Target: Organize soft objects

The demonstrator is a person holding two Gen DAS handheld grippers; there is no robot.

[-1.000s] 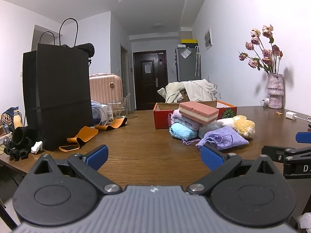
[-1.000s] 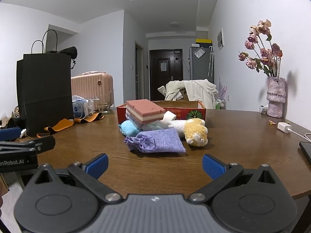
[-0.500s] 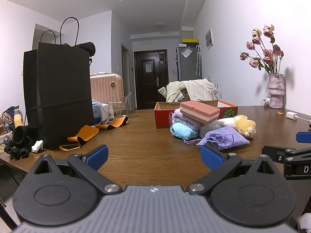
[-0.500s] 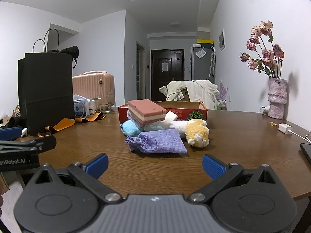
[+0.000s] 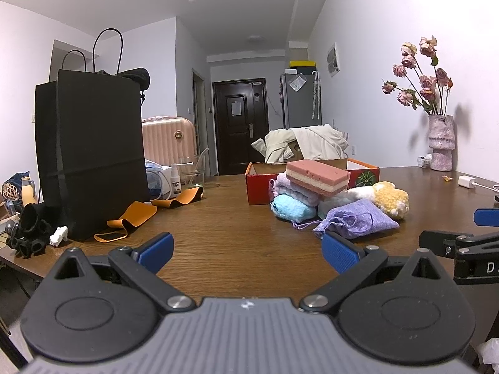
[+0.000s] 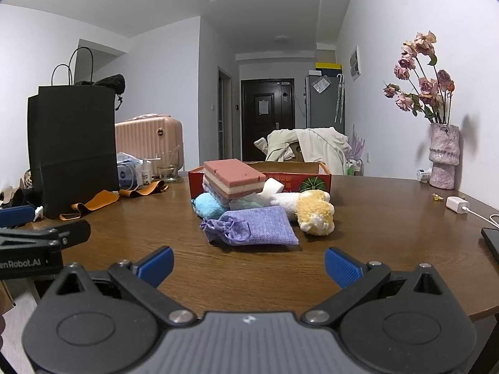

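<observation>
Two hand-held grippers face a heap of soft goods on a round wooden table (image 6: 374, 249), neither one carrying anything. The right gripper (image 6: 249, 266) hovers with its blue-padded jaws spread wide, and the pile sits straight ahead of it, a short reach beyond the fingertips. The left gripper (image 5: 248, 252) is likewise wide open and empty; from its position the same pile lies ahead and to the right.

Nearest the right gripper is a lilac drawstring pouch (image 6: 259, 229), lying flat with its gathered neck toward that gripper's left finger. Behind it are a sky-blue fluffy cloth (image 6: 209, 207) and a yellow-and-white plush toy (image 6: 313, 213), with a pink-and-cream layered sponge (image 6: 234, 180) perched on folded lavender towels (image 5: 291, 188). An open red cardboard box (image 6: 315, 180) stands just behind the pile, the likely destination.

Everything here looks light and yielding. The pouch will probably sag and crease, so a pinch across its bunched neck or the middle of its body seems safest; its weave should grip the pads well. The sponge should compress under pressure and is best taken across its long sides. It looks loosely balanced, so pulling a cloth from beneath could topple it.

A black paper bag (image 5: 90, 155) stands well off to the left gripper's left.
</observation>
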